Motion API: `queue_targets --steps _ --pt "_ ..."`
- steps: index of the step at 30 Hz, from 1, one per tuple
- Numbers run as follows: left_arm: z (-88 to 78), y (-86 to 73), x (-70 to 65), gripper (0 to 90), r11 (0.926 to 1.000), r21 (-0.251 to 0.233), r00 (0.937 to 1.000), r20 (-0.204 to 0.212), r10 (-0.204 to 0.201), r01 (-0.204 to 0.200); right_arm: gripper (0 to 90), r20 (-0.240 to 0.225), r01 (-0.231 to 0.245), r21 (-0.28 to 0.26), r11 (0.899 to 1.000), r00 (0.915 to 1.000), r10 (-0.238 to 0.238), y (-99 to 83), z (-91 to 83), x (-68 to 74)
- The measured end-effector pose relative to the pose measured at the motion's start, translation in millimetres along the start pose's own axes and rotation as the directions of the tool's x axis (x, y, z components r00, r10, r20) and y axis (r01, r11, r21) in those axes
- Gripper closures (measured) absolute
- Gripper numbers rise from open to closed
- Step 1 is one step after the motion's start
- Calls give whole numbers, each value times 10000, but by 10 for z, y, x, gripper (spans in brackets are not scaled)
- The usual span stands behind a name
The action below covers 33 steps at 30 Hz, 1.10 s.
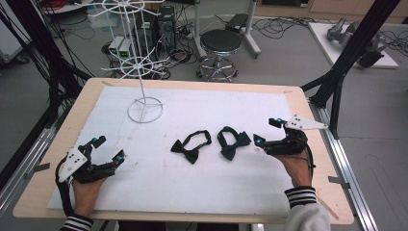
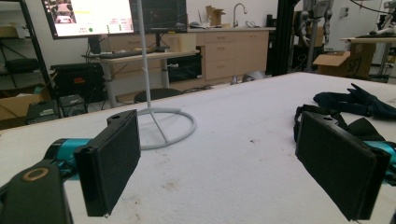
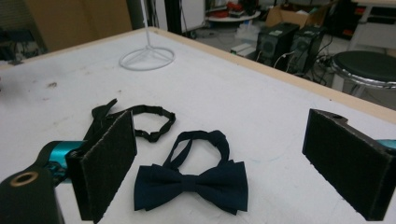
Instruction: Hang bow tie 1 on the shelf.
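Two bow ties lie side by side in the middle of the white mat (image 1: pixel 159 187): a black one (image 1: pixel 187 152) and, to its right, a dark navy one (image 1: pixel 232 142). My right gripper (image 1: pixel 267 131) stands open just right of the navy tie, nothing between its jaws. In the right gripper view the navy bow tie (image 3: pixel 191 183) lies between and just ahead of the open pads (image 3: pixel 106 169), with the black tie's strap (image 3: pixel 149 112) behind it. My left gripper (image 1: pixel 108 148) is open and empty near the mat's left side, well away from the ties. The left gripper view has both ties (image 2: pixel 355 100) at far right.
A white wire display stand (image 1: pixel 144 103) with a ring base rises at the mat's back left, its base (image 2: pixel 163 126) ahead of the left gripper. The wooden table edge (image 1: pixel 308 110) borders the mat. A black stool (image 1: pixel 220 43) and cables sit on the floor beyond.
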State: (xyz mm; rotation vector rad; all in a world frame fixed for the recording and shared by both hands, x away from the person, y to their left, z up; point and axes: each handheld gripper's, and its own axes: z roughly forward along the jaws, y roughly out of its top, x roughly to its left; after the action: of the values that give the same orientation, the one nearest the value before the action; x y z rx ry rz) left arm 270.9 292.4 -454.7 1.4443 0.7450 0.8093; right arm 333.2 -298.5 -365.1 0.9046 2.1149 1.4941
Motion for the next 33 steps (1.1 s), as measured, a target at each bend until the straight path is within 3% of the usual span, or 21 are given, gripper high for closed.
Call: queue_targets --steps 10,18,25,28,30,33 --pt "1 2 -7 145 9999 36 9999 -4 109 -109 93 -752 393 1058 9936 9967 -315 206 218 -161" --pt "2 2 -11 145 9999 30 9999 -16 109 -109 93 -1219 641 1940 9789 9917 -408 271 390 -264" --pt "4 2 -14 145 9999 26 9999 -7 116 -116 93 -2118 1195 2801 9525 9755 -601 392 561 -323" --pt "4 2 -13 145 9999 30 9999 0 108 -108 93 -2808 1534 3410 9275 9582 -552 421 665 -339" --pt "4 2 -13 145 9999 20 9999 -7 105 -105 93 -3107 1732 3505 9204 9486 -602 421 722 -338" --pt "4 2 -14 145 9999 22 9999 -4 117 -117 93 -3139 1724 3711 9125 9480 -514 385 789 -365"
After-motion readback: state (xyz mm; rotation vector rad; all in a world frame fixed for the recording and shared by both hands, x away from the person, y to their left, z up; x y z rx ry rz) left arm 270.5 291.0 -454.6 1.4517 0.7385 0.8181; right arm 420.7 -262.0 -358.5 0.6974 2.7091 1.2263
